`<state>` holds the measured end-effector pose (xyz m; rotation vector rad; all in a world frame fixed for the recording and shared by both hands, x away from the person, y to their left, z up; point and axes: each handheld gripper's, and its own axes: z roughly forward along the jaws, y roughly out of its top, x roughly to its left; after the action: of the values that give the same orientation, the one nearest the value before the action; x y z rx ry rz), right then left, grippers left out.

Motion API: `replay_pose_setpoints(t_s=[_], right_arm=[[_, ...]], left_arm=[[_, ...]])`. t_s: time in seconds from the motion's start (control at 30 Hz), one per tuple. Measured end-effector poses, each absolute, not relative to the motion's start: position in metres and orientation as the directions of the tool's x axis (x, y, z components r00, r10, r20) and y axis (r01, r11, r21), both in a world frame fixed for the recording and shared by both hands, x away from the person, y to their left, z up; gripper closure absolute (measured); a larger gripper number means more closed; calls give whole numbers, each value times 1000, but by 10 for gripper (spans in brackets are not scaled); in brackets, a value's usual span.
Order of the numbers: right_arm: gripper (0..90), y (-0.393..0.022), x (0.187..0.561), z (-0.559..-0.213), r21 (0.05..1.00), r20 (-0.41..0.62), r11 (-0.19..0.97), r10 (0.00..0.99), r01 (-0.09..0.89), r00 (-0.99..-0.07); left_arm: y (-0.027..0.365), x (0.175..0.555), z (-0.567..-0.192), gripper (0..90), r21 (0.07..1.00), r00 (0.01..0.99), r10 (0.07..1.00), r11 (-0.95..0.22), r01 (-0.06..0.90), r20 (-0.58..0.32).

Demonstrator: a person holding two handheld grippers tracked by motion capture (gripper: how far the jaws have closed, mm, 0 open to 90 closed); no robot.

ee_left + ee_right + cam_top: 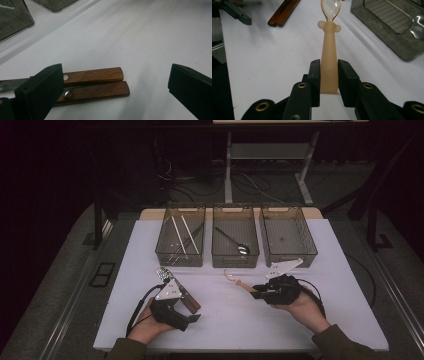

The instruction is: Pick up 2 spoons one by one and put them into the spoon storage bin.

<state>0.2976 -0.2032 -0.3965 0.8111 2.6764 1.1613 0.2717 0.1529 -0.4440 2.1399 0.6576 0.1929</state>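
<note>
White table top (pixel 320 285) across the middle of the high view, dark floor all round, cables and the legs of another table at the upper centre. Three clear plastic bins in a row along the far edge: left bin (pixel 180 251) with pale sticks inside, middle bin (pixel 235 254) with a dark metal spoon (pixel 235 242), right bin (pixel 289 251) showing bare grid floor.

Lower right of the high view: right gripper (pixel 256 289), jaws pressed on the thick handle of a pale plastic spoon (pixel 235 279), bowl pointing up-left toward the middle bin, spoon just in front of the bins. Same grip in the right gripper view: spoon (pixel 329 50) clamped between the two black pads, bowl at top centre, bin corner at upper right.

Lower left: left gripper (pixel 170 282), jaws wide apart, nothing clamped. Two wooden-handled knives (pixel 96 83) side by side, touching, flat on the table, partly hidden by the one jaw at lower left of the left gripper view.
</note>
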Motion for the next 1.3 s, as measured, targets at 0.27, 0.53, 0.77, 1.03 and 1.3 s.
replay_pose_setpoints(t_s=[0.27,0.53,0.77,1.03,1.3], right_arm=[[736,-206,306,-390,721,103,540,536,434,-838],[736,-209,315,-386,732,103,518,559,443,-823],[735,-212,325,-384,740,107,497,579,453,-808],[735,-214,335,-383,750,113,469,605,467,-788],[735,-211,349,-377,763,114,444,624,470,-773]], left_arm=[[153,272,-444,0,784,849,520,-487,386,-95],[153,272,-444,0,783,849,519,-488,385,-95],[153,272,-444,0,784,849,520,-486,387,-96],[153,272,-444,0,784,848,520,-484,389,-99],[153,272,-444,0,784,847,522,-483,390,-100]])
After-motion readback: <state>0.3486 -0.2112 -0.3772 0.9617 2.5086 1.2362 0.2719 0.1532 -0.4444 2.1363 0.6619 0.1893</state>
